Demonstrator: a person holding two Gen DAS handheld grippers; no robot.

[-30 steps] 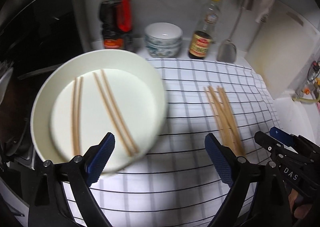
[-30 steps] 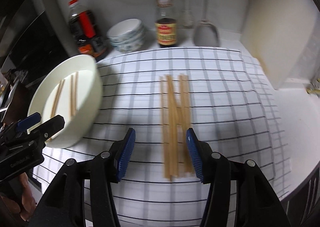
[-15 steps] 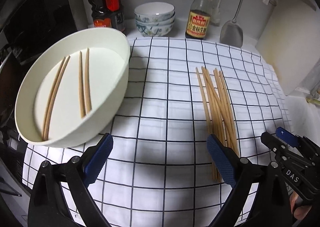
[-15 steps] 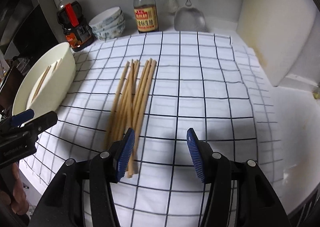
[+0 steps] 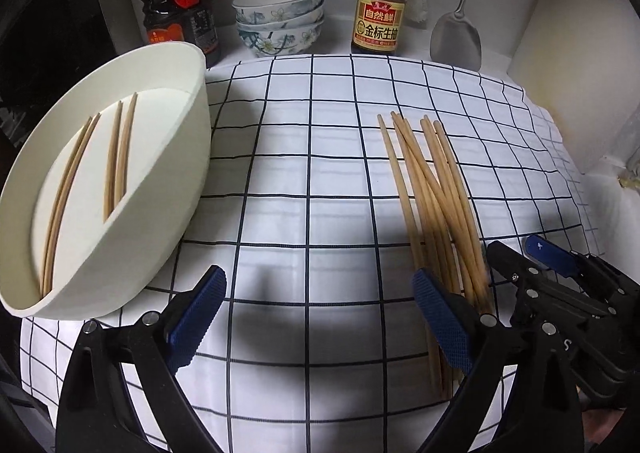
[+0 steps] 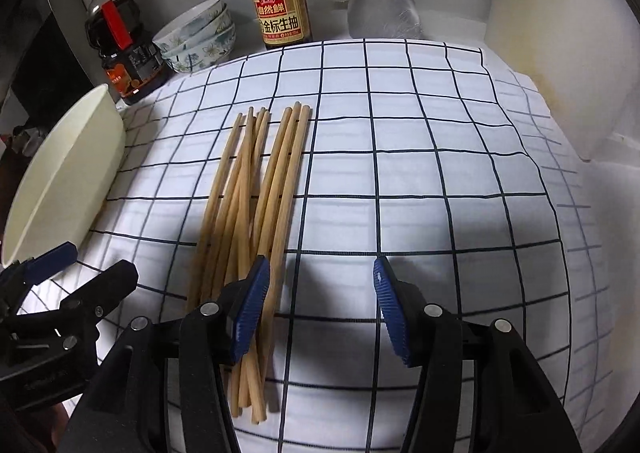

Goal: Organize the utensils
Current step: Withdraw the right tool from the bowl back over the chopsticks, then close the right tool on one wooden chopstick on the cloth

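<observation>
Right gripper (image 6: 318, 303): hanging with jaws wide, holding nothing; its left pad is overlapping the pile's near ends.
Left gripper (image 5: 318, 323): gaping wide, carrying nothing.
Loose wooden chopsticks (image 6: 256, 209): lying on the white checked cloth (image 6: 440, 181), right of the cream oval basin (image 5: 168, 213).
Handling: looking light, stiff, smooth, likely rolling; pinching mid-length seems steadiest.

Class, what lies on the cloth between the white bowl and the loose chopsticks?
Only bare checked cloth separates the white bowl from the loose chopsticks, as the left wrist view shows.
</observation>
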